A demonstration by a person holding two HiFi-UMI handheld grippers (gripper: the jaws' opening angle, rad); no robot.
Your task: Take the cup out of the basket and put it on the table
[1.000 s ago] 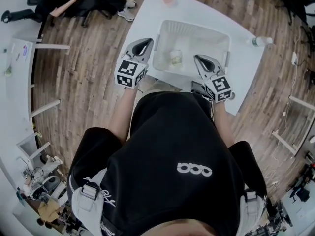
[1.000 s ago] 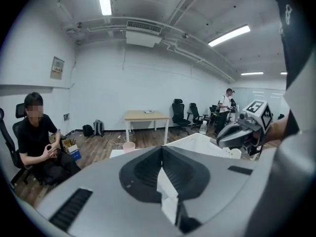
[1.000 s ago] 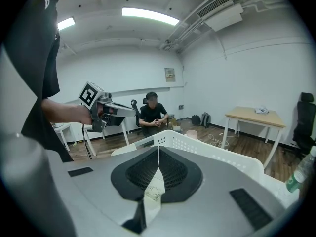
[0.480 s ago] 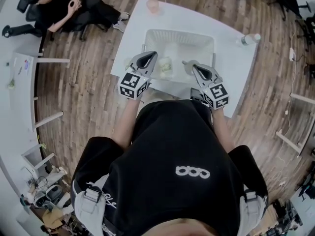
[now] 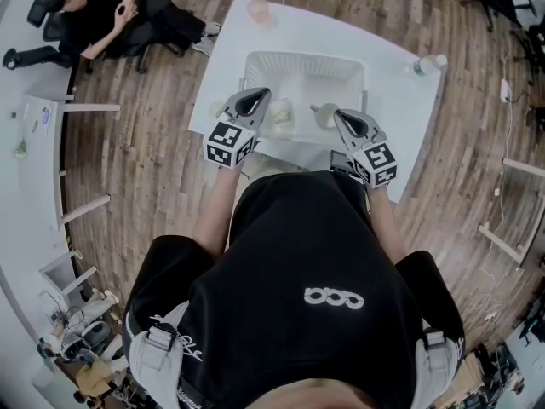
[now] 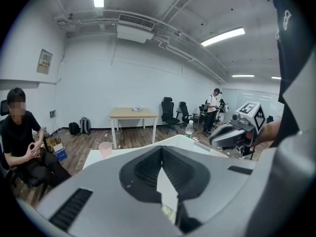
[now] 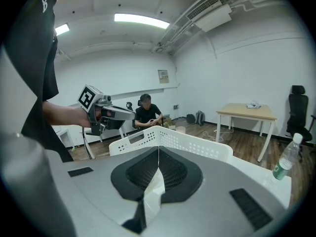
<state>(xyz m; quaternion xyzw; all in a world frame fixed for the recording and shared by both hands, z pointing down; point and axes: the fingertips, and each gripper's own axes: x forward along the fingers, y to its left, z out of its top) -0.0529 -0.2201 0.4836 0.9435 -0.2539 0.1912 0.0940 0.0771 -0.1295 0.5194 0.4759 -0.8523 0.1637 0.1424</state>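
A wood-plank floor (image 5: 145,143) runs across the room. A pink cup (image 5: 258,9) stands upright at the top of the head view, well apart from a clear bottle (image 5: 426,64) with a green label. At upper left a seated person (image 5: 102,11) in black holds both hands together. Farther back — by the white wall — stand a wooden desk (image 6: 133,113), black office chairs (image 6: 169,113) and a standing person (image 6: 213,110).

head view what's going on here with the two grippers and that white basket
A person in a black shirt holds a gripper in each hand at the near rim of the white basket on the white table. The left gripper and right gripper both have jaws together and hold nothing. The pale cup lies inside the basket, not yet taken out. A pink cup stands at the table's far edge.
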